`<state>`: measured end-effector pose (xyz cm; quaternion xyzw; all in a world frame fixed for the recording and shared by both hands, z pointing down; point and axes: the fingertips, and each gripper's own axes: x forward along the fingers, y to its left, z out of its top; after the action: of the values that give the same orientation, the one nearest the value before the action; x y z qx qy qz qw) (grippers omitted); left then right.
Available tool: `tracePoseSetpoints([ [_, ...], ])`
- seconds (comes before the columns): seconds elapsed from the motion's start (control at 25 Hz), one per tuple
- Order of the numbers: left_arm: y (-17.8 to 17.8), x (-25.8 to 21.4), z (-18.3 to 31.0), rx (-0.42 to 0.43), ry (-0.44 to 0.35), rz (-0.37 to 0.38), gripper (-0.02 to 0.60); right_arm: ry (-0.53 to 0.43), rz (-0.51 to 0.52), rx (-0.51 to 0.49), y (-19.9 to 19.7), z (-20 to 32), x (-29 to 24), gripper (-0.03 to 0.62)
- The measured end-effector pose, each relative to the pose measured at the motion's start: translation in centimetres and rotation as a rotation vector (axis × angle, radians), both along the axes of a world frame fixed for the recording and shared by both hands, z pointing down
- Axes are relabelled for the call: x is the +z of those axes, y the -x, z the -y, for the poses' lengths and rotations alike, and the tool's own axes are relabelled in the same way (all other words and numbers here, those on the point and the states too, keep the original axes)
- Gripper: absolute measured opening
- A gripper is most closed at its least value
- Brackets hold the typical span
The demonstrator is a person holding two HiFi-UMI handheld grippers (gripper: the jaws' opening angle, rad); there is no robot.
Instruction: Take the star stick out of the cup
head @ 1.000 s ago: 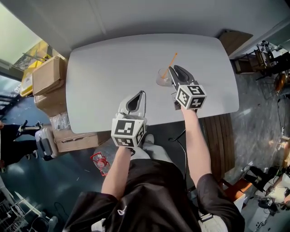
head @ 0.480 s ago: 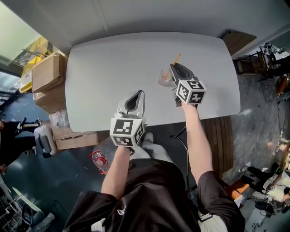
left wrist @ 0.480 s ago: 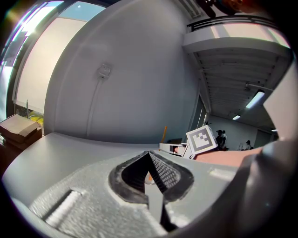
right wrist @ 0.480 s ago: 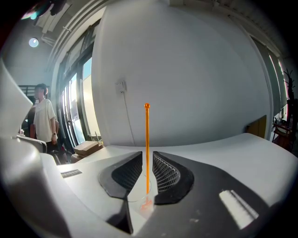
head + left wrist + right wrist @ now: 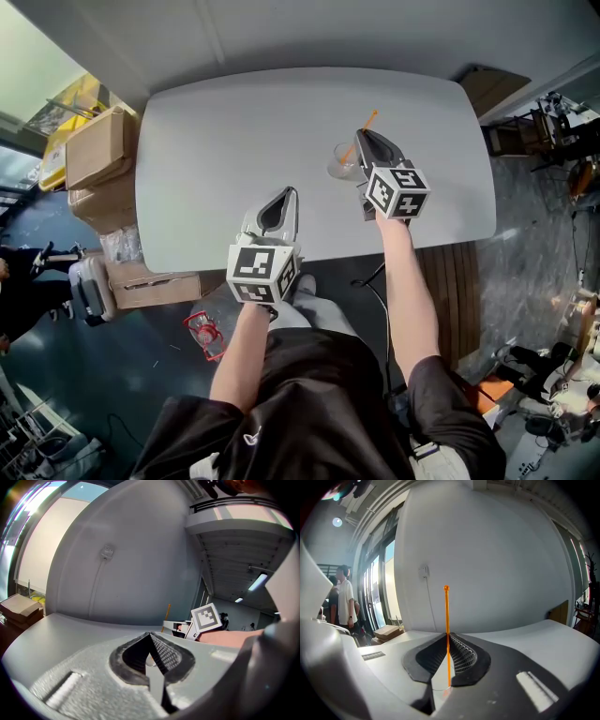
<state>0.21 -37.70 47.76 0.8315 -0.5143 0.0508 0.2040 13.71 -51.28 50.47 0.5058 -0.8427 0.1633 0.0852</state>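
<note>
A thin orange star stick leans out of a clear cup on the grey table, its top pointing to the back right. My right gripper is at the cup's right side. In the right gripper view the stick stands upright in the seam of that gripper, which is shut on it. My left gripper hovers near the table's front edge, shut and empty. From there the stick shows far off.
Cardboard boxes are stacked on the floor left of the table. A wooden panel sits by the back right corner. A red item lies on the floor near my legs. A person stands far left by the windows.
My right gripper has edged slightly forward along the stick beside the cup. The left gripper has stayed where it was.
</note>
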Motion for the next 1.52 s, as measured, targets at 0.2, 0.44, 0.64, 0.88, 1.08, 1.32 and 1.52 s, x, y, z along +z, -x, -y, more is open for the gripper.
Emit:
tracePoseSetpoints([
  [0.2,-0.4,-0.4,-0.4,0.006,-0.009,-0.016,0.002,-0.049,0.009,-0.001,-0.1,-0.9,-2.0,0.021],
  [0.44,-0.3,-1.3,-1.1,0.020,-0.033,-0.010,0.002,-0.093,0.019,-0.016,0.5,-2.4,-4.2,0.021],
  [0.64,0.2,-2.8,-2.0,0.025,-0.065,-0.022,0.002,-0.144,0.019,-0.002,0.4,-3.7,-6.4,0.021],
  [0.88,0.8,-3.6,-2.6,0.021,-0.086,-0.031,0.002,-0.210,0.020,0.015,0.4,-5.7,-9.7,0.021],
  [1.08,0.6,-4.3,-3.4,0.030,-0.100,-0.040,0.002,-0.271,0.026,0.024,0.2,-8.4,-12.6,0.021],
  [1.32,0.6,-4.5,-4.5,0.048,-0.106,-0.048,0.002,-0.300,0.016,0.014,0.8,-11.7,-14.4,0.021],
  [1.52,0.3,-4.5,-5.3,0.066,-0.104,-0.054,0.002,-0.275,-0.011,0.019,0.9,-14.0,-13.6,0.021],
])
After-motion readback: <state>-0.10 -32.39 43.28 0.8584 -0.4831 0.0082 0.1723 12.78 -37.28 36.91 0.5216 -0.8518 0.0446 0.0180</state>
